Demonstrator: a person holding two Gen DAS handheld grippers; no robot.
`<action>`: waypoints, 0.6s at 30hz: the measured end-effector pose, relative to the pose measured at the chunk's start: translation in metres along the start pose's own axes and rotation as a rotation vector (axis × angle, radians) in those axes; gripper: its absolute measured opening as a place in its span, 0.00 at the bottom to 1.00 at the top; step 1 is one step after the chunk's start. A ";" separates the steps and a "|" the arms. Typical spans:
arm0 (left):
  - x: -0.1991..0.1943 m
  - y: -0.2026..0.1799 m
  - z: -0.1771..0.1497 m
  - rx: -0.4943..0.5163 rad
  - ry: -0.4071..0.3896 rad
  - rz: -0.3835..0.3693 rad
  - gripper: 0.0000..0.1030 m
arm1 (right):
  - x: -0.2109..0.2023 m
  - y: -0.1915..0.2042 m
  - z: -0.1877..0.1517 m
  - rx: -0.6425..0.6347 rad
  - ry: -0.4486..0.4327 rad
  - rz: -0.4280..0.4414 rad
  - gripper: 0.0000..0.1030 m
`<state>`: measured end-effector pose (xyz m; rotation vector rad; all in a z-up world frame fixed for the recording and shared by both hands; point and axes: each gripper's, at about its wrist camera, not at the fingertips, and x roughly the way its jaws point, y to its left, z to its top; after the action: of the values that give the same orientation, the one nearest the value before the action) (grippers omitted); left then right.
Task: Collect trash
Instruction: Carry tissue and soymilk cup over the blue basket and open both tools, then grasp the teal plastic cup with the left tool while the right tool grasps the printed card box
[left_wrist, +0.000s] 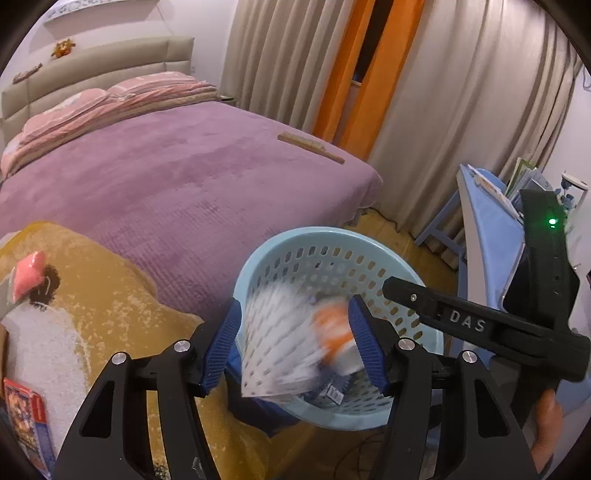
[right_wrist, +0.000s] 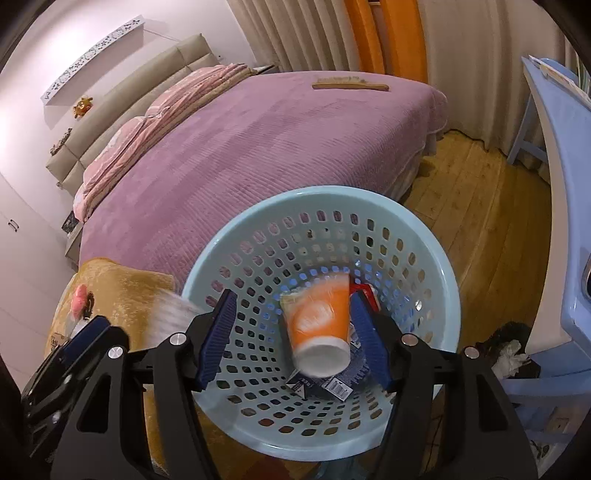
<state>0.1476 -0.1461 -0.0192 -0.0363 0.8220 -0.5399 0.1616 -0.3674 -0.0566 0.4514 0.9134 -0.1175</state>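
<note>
Both grippers' fingers stand parted over the basket: the left gripper frees a blurred white wrapper, the right gripper an orange cup. Either may bounce out over the rim.

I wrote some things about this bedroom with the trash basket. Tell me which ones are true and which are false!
1. The basket is light blue and full of holes. True.
2. The orange paper cup sits on the bed. False: it is over the basket's opening, between the open right gripper fingers, and nothing shows the pads pressing on it.
3. A wooden brush lies on the purple bedspread. True.
4. The basket has nothing in it. False: dark packaging with a barcode lies at the bottom.
5. The left gripper squeezes a white wrapper tightly. False: its pads stand apart, and the blurred white wrapper between them looks loose.
</note>
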 end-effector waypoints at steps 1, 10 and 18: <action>-0.003 0.003 -0.001 -0.005 -0.003 -0.003 0.63 | -0.001 0.000 0.000 0.001 -0.001 -0.001 0.59; -0.041 0.020 -0.008 -0.059 -0.067 -0.007 0.67 | -0.025 0.040 0.000 -0.097 -0.051 0.028 0.59; -0.092 0.048 -0.015 -0.116 -0.159 0.046 0.67 | -0.054 0.091 -0.013 -0.190 -0.088 0.110 0.62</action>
<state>0.1072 -0.0590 0.0225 -0.1649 0.6963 -0.4395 0.1456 -0.2849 0.0087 0.3164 0.8030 0.0499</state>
